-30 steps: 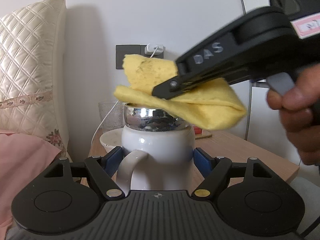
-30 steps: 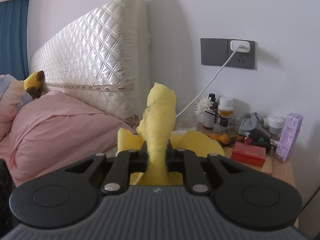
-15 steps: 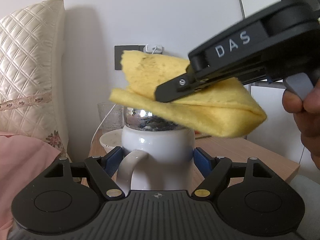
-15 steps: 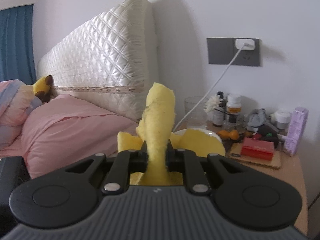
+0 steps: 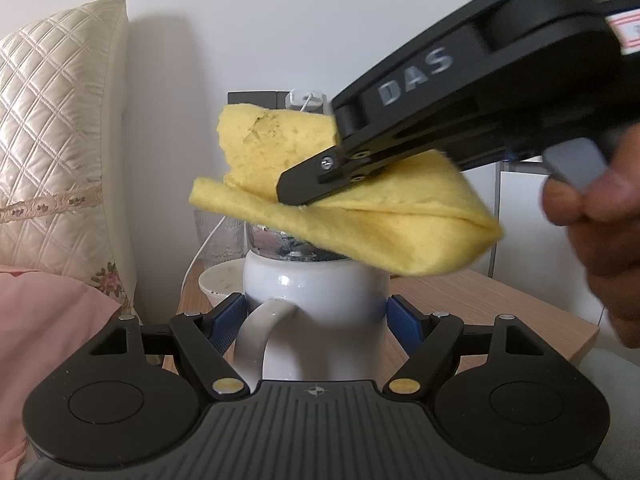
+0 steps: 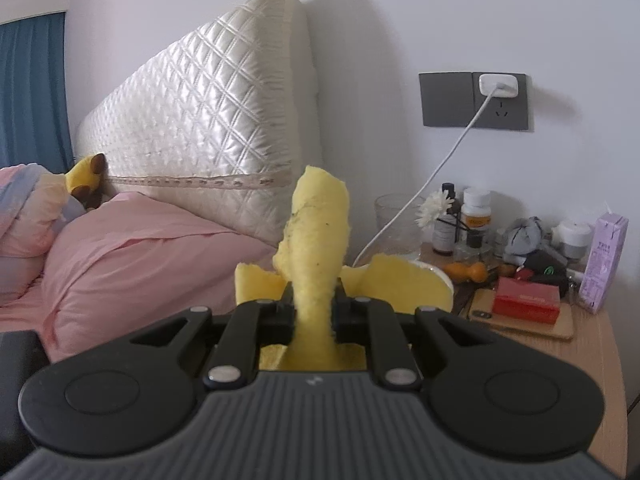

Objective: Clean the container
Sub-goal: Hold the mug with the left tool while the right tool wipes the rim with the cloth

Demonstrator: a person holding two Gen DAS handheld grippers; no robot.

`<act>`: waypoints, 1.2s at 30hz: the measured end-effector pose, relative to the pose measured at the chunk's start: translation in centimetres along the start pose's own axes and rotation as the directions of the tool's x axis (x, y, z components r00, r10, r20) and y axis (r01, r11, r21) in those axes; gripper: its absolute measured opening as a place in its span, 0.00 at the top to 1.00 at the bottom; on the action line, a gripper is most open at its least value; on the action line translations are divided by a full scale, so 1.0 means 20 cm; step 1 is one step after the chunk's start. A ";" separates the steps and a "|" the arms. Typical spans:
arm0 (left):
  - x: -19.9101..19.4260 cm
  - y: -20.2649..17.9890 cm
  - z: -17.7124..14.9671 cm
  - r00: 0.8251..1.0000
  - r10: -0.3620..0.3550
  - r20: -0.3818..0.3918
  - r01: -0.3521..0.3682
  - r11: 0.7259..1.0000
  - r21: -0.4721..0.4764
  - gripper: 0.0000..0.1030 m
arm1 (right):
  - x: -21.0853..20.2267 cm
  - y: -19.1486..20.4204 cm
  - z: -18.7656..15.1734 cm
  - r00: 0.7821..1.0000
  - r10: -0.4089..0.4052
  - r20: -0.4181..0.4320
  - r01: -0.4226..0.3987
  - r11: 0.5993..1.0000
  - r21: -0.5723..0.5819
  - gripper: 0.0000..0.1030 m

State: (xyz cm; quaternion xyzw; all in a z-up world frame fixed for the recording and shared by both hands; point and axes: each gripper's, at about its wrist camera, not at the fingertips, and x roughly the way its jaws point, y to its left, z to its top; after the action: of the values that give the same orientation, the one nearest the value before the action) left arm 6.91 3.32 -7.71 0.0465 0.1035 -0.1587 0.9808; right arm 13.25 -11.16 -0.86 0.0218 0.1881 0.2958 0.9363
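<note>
Left gripper (image 5: 316,312) clamped round white mug (image 5: 316,304) near nightstand's (image 5: 500,300) front edge, steadying it. Right gripper (image 6: 314,312) pinching yellow cloth (image 5: 360,216), draped over rim, probably to wipe inside.

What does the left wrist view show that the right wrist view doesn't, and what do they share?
Left wrist only: the white container with its shiny metal rim, clamped by the left tool, and the right tool seen from outside, holding the cloth just over the rim.

Right wrist only: the pink bedding, blue curtain, red box and purple carton.

Both: the yellow cloth, quilted headboard, wall socket, nightstand.
</note>
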 end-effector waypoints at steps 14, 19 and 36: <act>0.00 0.02 0.00 1.000 -0.007 -0.002 0.007 1.000 -0.010 0.22 | 0.06 -0.04 0.03 1.000 -0.003 -0.013 0.003 1.000 -0.010 0.84; -0.02 0.00 0.00 1.000 -0.004 -0.004 0.004 1.000 -0.008 0.22 | 0.00 0.00 0.00 1.000 0.026 -0.002 -0.026 1.000 0.002 0.84; -0.03 -0.03 -0.01 1.000 0.005 -0.026 -0.005 1.000 -0.012 0.22 | 0.04 -0.01 -0.01 0.998 0.055 0.022 -0.055 0.998 -0.010 0.84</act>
State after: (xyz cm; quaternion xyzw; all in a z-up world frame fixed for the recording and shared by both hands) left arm 6.17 2.99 -7.91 0.0429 0.1172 -0.1551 0.9800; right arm 13.88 -10.90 -1.29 0.0260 0.1754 0.3221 0.9299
